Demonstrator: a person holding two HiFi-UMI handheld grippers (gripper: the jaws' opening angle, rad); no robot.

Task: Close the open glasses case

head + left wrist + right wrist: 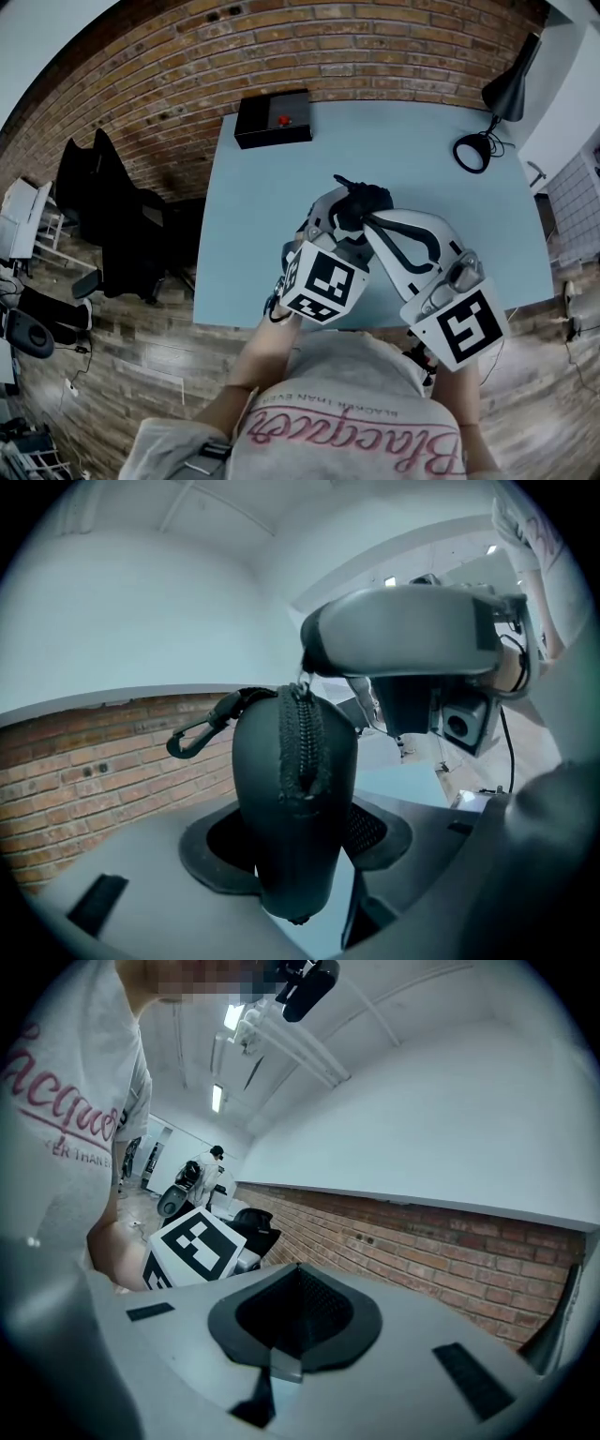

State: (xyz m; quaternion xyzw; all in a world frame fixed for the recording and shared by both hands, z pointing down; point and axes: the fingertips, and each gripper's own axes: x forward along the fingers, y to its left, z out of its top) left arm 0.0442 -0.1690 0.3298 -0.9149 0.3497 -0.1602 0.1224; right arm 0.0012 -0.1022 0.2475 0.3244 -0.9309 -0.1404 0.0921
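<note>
The black case (291, 761) is pinched at one end between the pads of the left claw (296, 846). The rest of it sticks out beyond them, with its zip (302, 742) turned towards the camera and a clip (192, 738) hanging off its far end to the left. Whether the zip is fully drawn cannot be told. In the head view the case is seen at mid-frame over the light blue surface (403, 141), between the two claws. The right claw (295, 1321) is pressed together and empty; in the left gripper view its body is seen just above the case's far end. A black box (272, 117) lies at the surface's upper left, and a lamp (511, 86) stands at the upper right.
</note>
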